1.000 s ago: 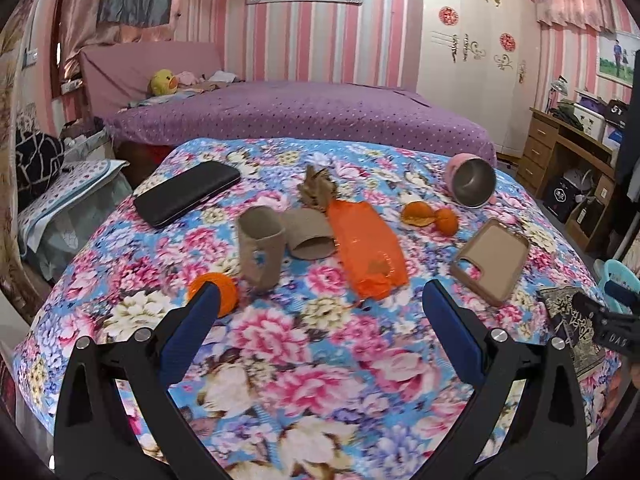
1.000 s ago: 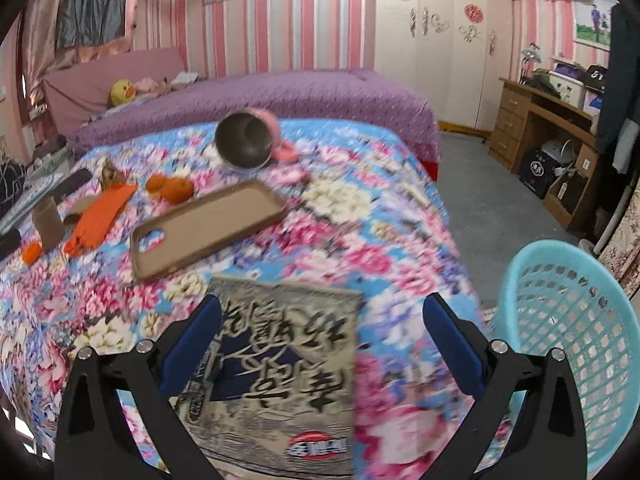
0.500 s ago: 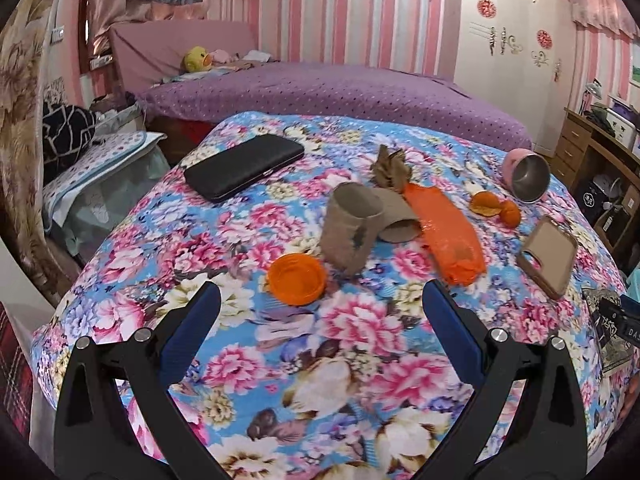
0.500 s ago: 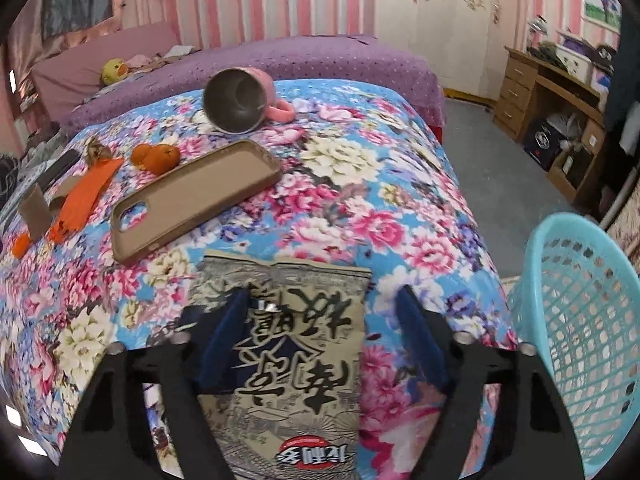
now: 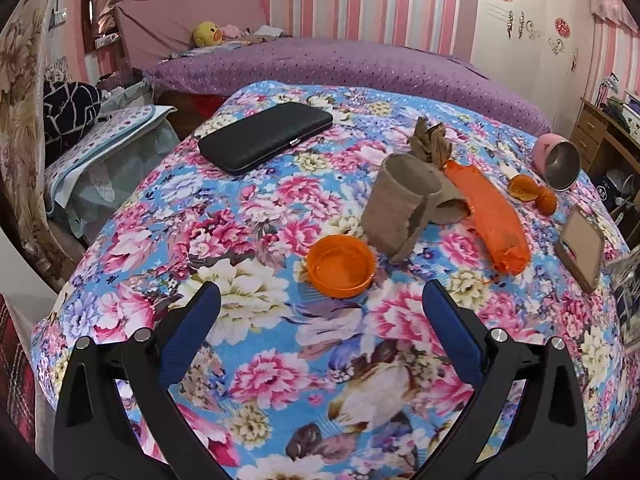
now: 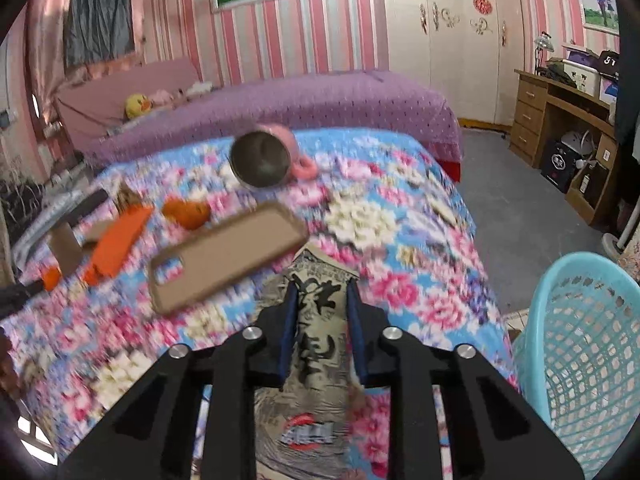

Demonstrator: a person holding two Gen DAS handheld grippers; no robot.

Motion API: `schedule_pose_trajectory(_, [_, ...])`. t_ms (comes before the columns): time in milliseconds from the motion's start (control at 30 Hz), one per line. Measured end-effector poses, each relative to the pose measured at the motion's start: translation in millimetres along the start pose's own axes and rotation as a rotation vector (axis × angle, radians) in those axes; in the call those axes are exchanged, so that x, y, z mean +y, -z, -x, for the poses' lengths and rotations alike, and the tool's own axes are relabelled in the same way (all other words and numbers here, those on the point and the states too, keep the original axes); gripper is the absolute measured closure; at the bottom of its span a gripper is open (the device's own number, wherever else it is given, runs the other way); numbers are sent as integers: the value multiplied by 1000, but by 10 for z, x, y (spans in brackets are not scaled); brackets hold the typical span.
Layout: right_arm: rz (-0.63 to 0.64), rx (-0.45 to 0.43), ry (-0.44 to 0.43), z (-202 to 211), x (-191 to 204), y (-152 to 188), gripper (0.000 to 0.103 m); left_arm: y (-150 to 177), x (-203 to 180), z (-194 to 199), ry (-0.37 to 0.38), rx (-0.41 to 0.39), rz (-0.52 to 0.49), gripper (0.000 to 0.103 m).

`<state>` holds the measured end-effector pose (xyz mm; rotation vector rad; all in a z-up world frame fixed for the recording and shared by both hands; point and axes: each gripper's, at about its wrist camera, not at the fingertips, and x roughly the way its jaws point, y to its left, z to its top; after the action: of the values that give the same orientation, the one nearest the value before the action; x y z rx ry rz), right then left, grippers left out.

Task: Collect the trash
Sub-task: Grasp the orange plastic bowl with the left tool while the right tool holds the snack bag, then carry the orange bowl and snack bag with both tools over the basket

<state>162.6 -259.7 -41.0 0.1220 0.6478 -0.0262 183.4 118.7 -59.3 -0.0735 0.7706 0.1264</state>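
Right hand-held gripper [image 6: 322, 320] is clamped on the printed beige-and-black snack wrapper [image 6: 316, 344], whose long axis runs straight ahead between its fingers; the light blue plastic mesh basket [image 6: 580, 344] stands just to its right, nothing visible inside. Left hand-held gripper [image 5: 320, 320] hangs wide open and empty, the round orange plastic lid [image 5: 340, 266] lying just ahead on the floral bedspread [image 5: 240, 208]

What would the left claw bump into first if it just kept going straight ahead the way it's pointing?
Probably the orange lid: it lies on the flowered bedspread just ahead of the open left gripper. The torn cardboard tube stands just behind it. Depth is hard to judge here.
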Motion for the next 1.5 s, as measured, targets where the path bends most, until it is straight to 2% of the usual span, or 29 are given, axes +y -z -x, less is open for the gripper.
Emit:
schedule_pose_trajectory(133, [5, -10, -27, -28, 15, -60, 80, -42, 9, -121, -12, 21, -2, 8])
schedule_pose_trajectory(233, [4, -4, -40, -73, 18, -63, 80, -89, 10, -196, -5, 36, 9, 19])
schedule_pose_trajectory(400, [16, -3, -55, -83, 20, -70, 80, -152, -51, -305, 3, 58, -9, 41])
schedule_pose_trajectory(500, [19, 0, -56, -77, -6, -61, 80, -154, -89, -333, 12, 65, -25, 64])
schedule_pose_trajectory(767, [1, -14, -59, 1, -130, -51, 80, -127, -165, -159, -28, 8, -57, 64])
schedule_pose_trajectory(933, [-9, -34, -60, 79, -220, -59, 81, -144, -276, 93, -20, -55, -50, 64])
schedule_pose_trajectory(1067, [-7, -43, -62, 132, -283, -61, 82, -161, -467, 244, 3, -95, -65, 64])
schedule_pose_trajectory(1500, [-21, -63, -57, 207, -478, -82, 83, -136, -1163, 363, 85, -125, -99, 64])
